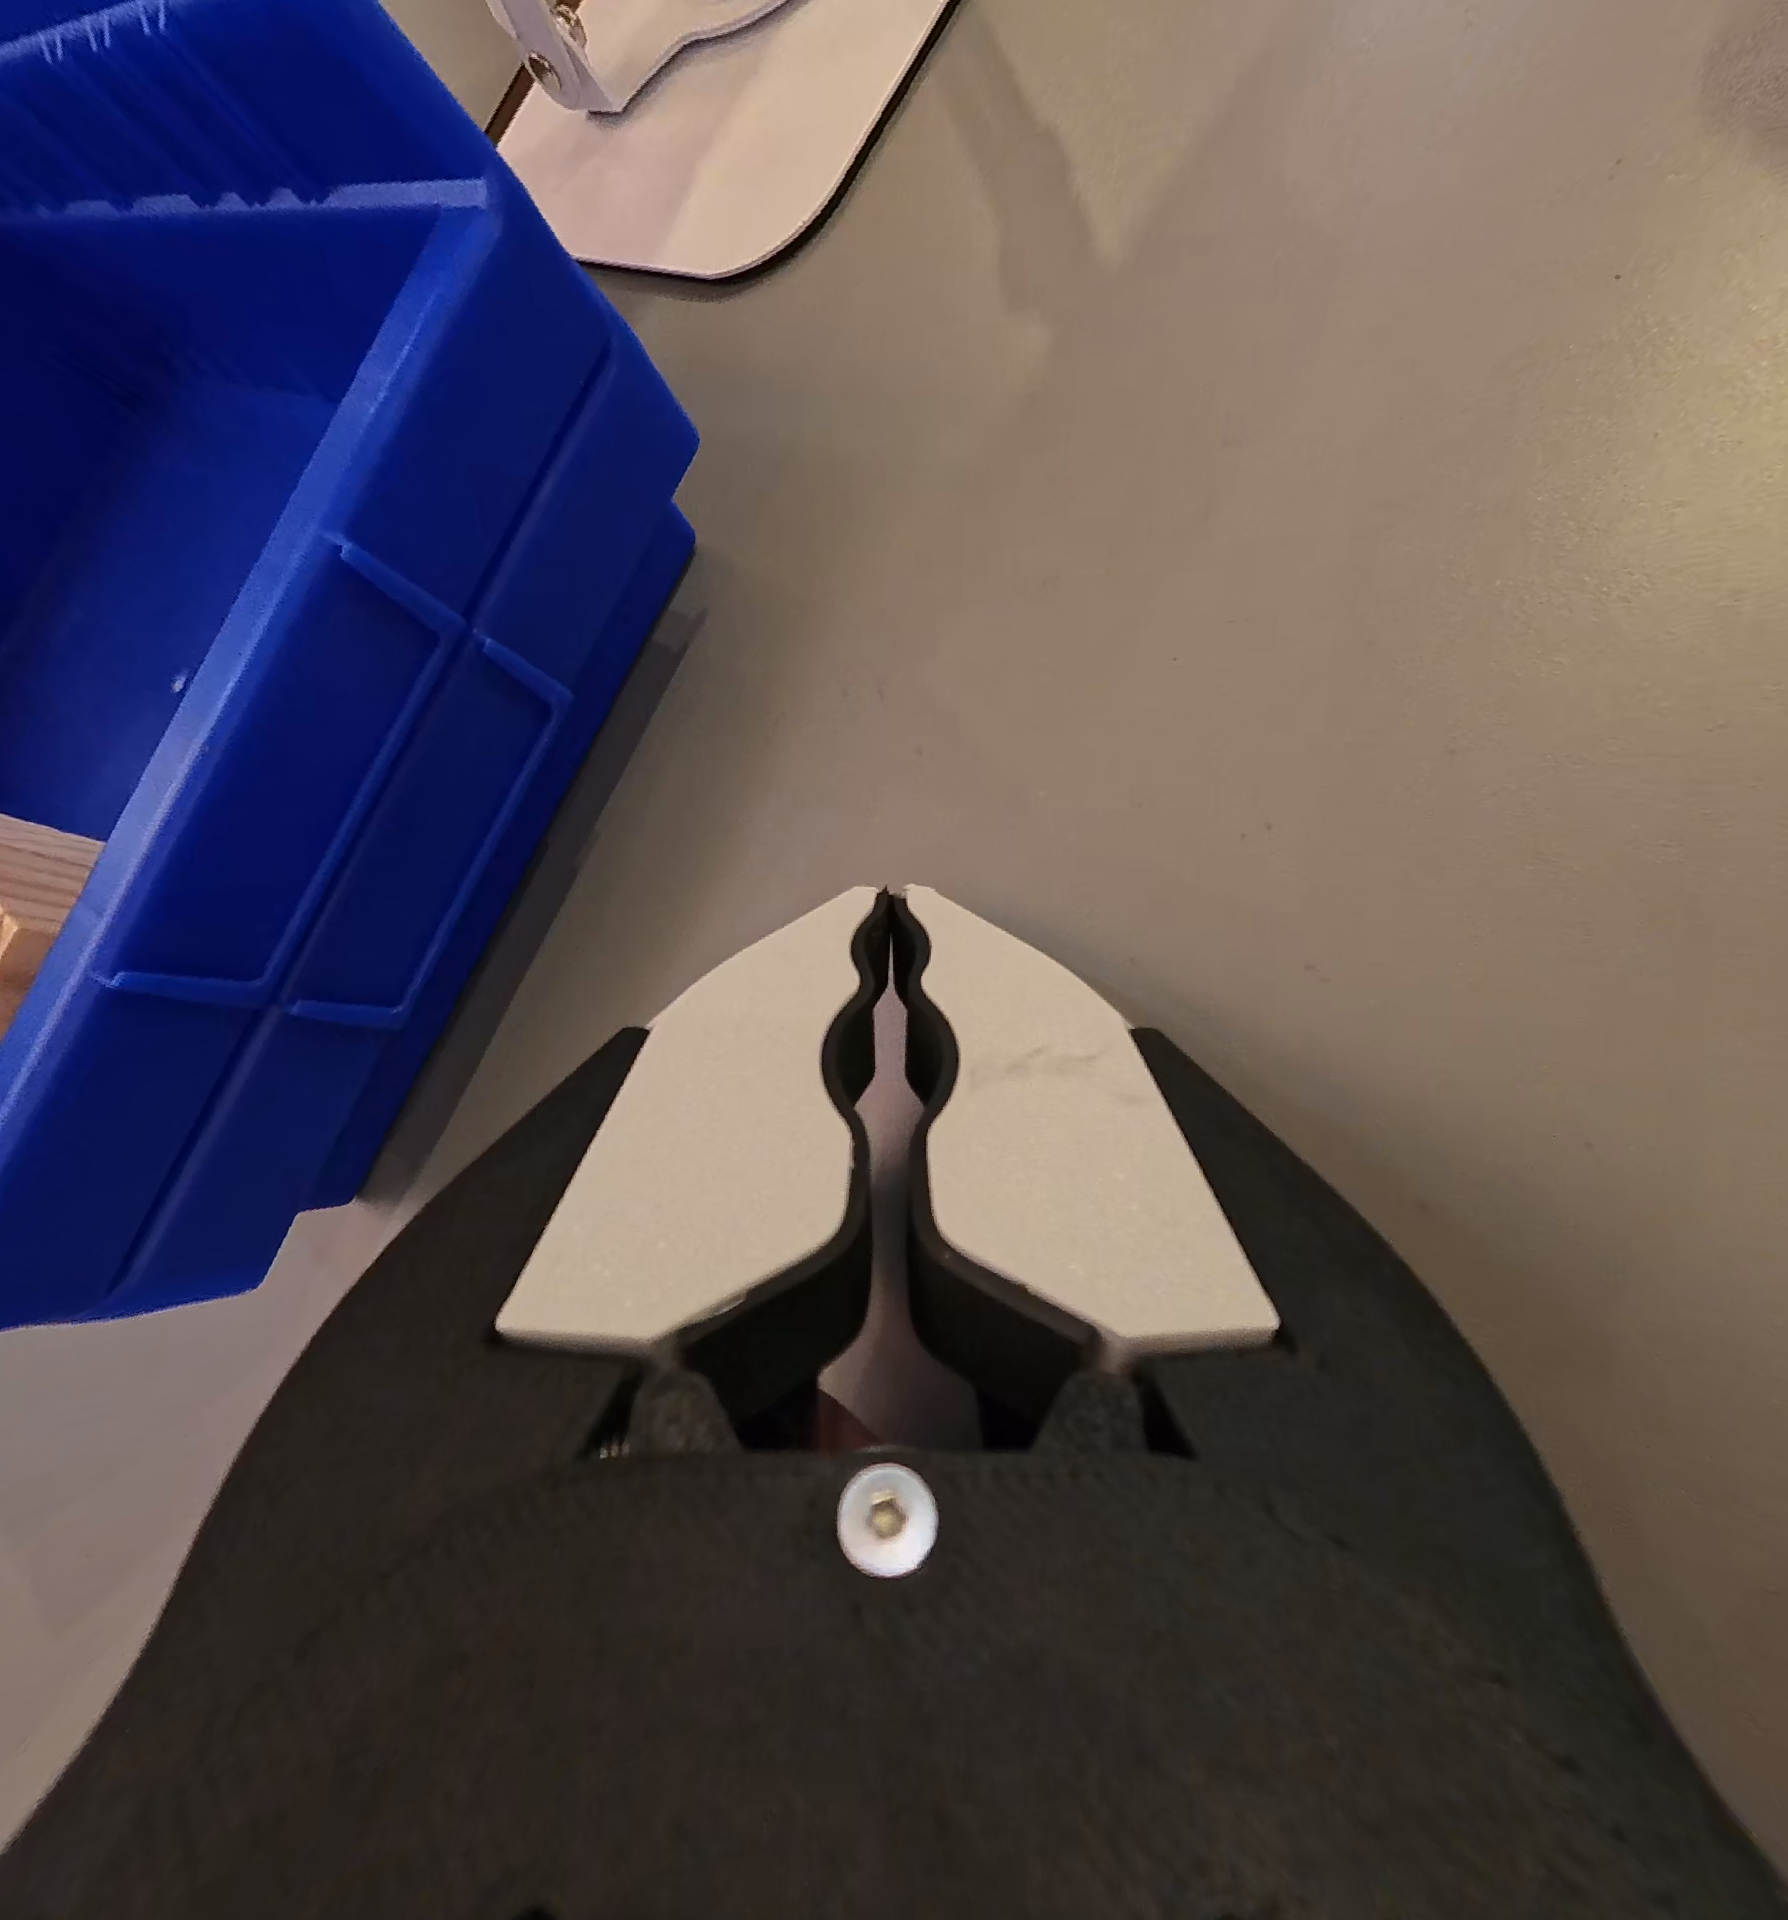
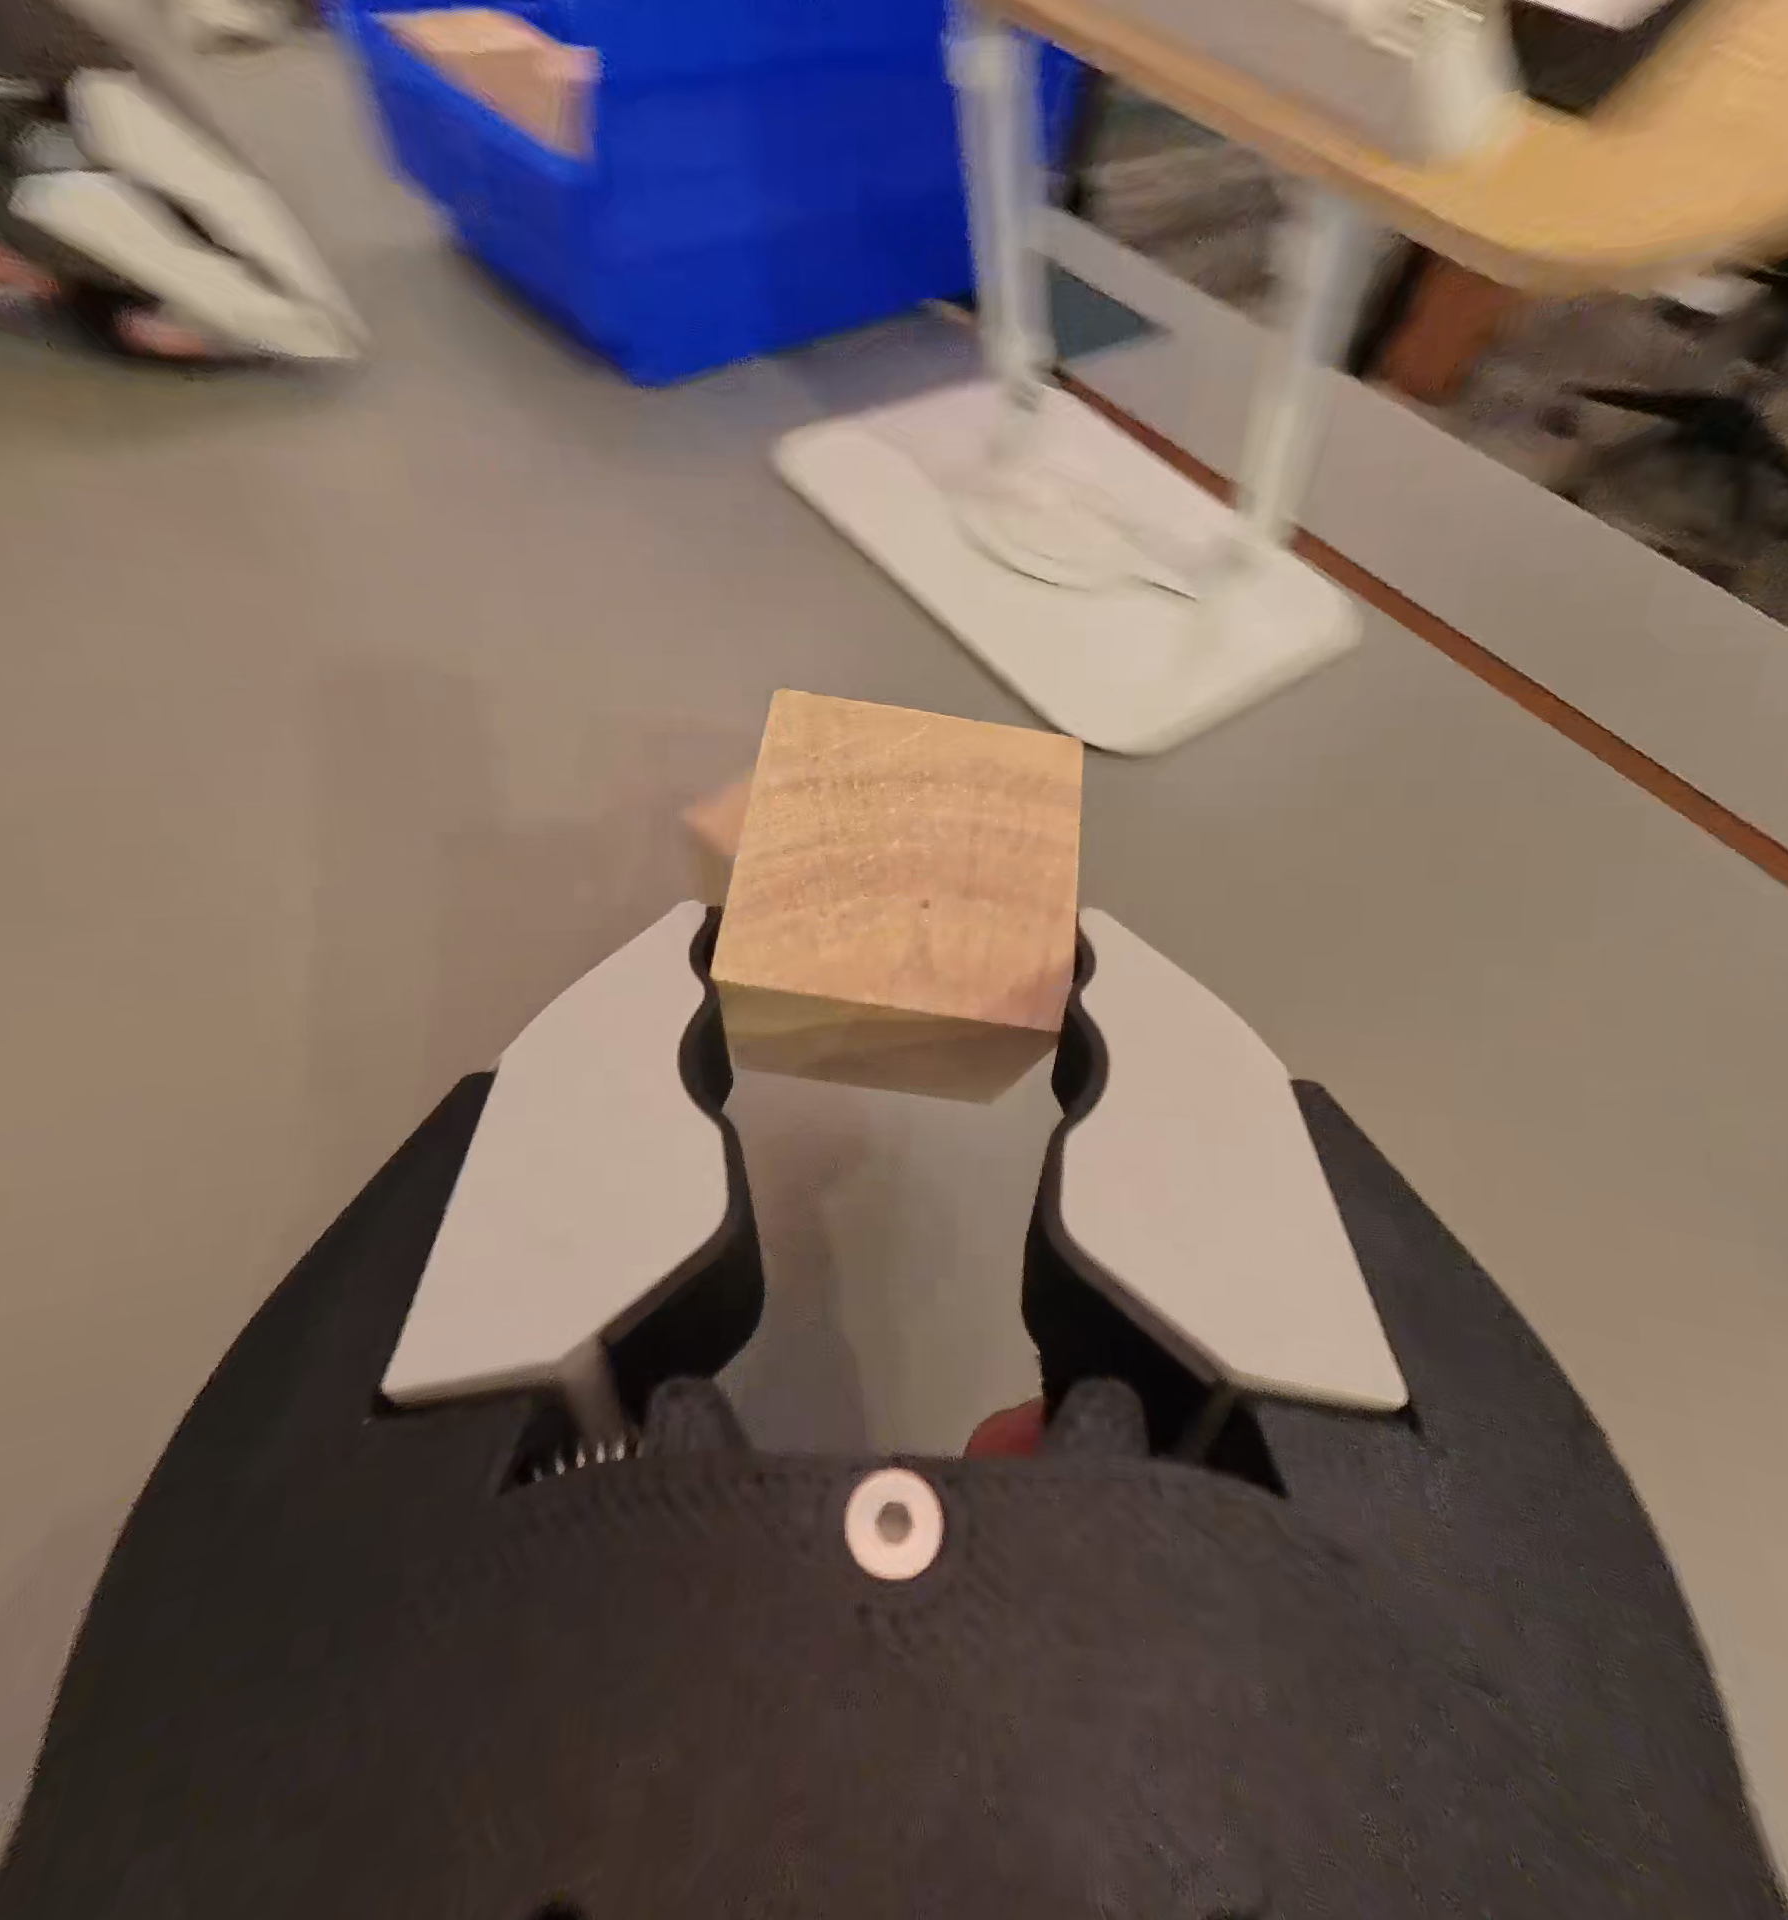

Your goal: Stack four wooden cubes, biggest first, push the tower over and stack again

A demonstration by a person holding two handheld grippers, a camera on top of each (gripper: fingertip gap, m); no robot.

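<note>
Right gripper (image 2: 895, 966) pinches a pale square wooden cube (image 2: 895, 894), off the grey desk (image 2: 298, 779). Left gripper (image 1: 888, 904) pressed together, empty. No tower visible; stacking seemingly remains.

No legible txt, labels, nos. or signs anywhere — both views.

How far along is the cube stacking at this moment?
Early. No tower shows in either view. In hand: the right gripper holds one wooden cube off the grey table, above a partly hidden second cube. Another cube sits in the blue bin. The left gripper is empty, jaws together. Left: stacking, the push, restacking.
</note>
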